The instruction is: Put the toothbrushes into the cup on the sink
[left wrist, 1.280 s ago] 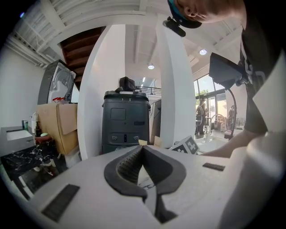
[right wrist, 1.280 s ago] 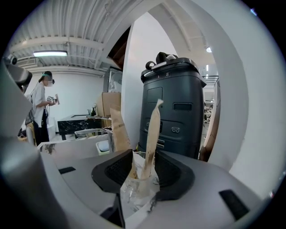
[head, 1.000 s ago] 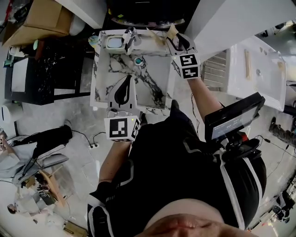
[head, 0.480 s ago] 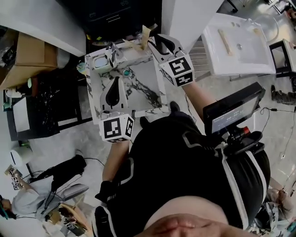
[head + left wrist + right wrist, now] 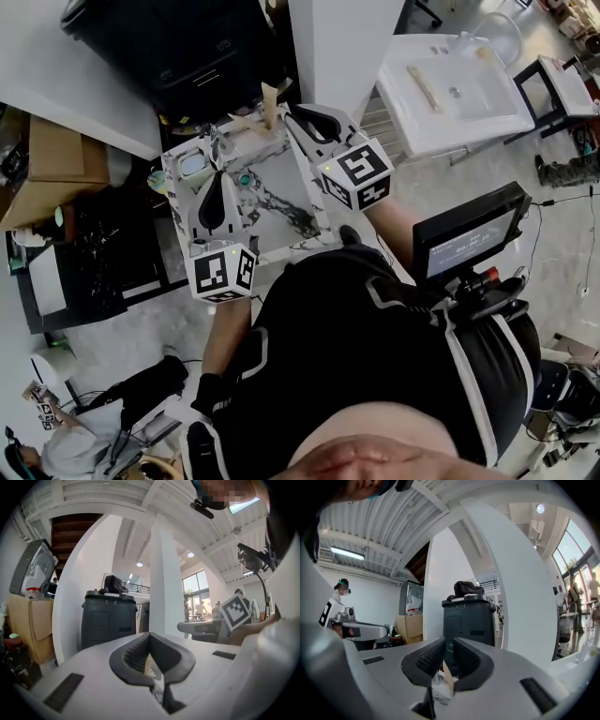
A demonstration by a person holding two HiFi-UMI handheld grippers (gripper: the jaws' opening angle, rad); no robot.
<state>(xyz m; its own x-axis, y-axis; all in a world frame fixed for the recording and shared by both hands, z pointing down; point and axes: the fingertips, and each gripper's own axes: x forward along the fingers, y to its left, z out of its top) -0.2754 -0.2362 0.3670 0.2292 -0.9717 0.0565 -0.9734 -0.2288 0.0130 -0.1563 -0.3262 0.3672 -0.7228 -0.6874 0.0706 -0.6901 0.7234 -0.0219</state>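
Marble sink [image 5: 281, 208] is in front of the person, w/ a dark bin [image 5: 187, 47] & white pillar [image 5: 337, 47] just beyond its back edge. L gripper [image 5: 215, 178] hangs over the sink's left half, pointing level toward the back. Its pads [image 5: 135, 652] meet at the tips, clenched on nothing. R gripper [image 5: 294, 113] is over the sink's back-right corner, also level. Its jaws have just been closing & leave only a thin slit; its pads [image 5: 425, 659] press on nothing, and the bin shows thru the gap. Toothbrushes [image 5: 270, 97] look like two tan sticks at the sink's back rim, one near the R gripper's tips, the other a bit left of it toward the tap [image 5: 221, 142]. Neither is held; can't tell what they rest in. Pale squarish cup [image 5: 192, 166], prob. the task's one, sits at the sink's back-left corner beside the tap, apart from the sticks. Teal drain [image 5: 244, 178] is near the sink's middle, just right of the L gripper.
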